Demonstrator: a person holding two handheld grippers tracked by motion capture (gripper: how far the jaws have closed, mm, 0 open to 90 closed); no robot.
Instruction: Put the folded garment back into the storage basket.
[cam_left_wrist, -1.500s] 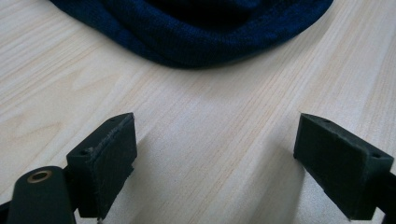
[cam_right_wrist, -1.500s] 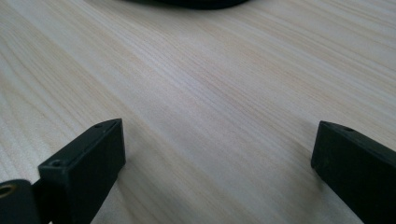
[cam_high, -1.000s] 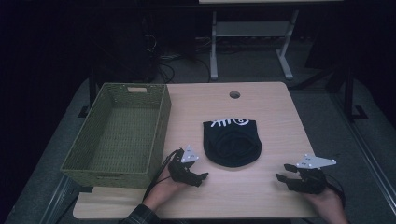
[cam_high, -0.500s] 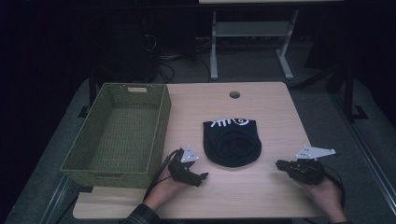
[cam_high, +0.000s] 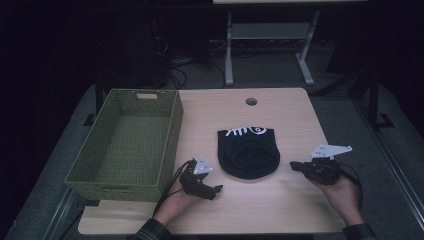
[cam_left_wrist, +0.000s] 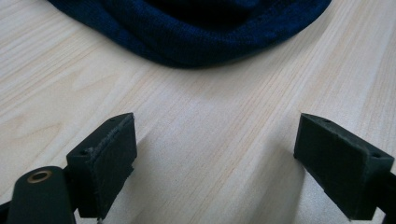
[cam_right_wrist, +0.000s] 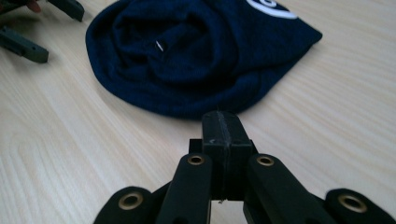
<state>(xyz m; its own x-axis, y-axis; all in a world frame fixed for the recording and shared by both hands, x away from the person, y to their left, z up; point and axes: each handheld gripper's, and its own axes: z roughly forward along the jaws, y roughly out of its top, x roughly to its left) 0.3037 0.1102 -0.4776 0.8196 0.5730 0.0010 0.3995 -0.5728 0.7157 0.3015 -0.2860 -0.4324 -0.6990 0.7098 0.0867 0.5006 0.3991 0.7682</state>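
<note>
My right gripper (cam_right_wrist: 223, 128) has just been closing; its jaws now meet pad to pad with nothing between them. It points at the dark blue beanie (cam_right_wrist: 196, 51), whose near edge lies just beyond my tips, apart from them. The beanie sits crumpled on the bench (cam_high: 280, 200), between my two grippers. My left gripper (cam_left_wrist: 215, 163) stands wide open over bare wood, empty, the beanie's rim near but not touching. A green basket (cam_high: 125, 142) stands at the left.
</note>
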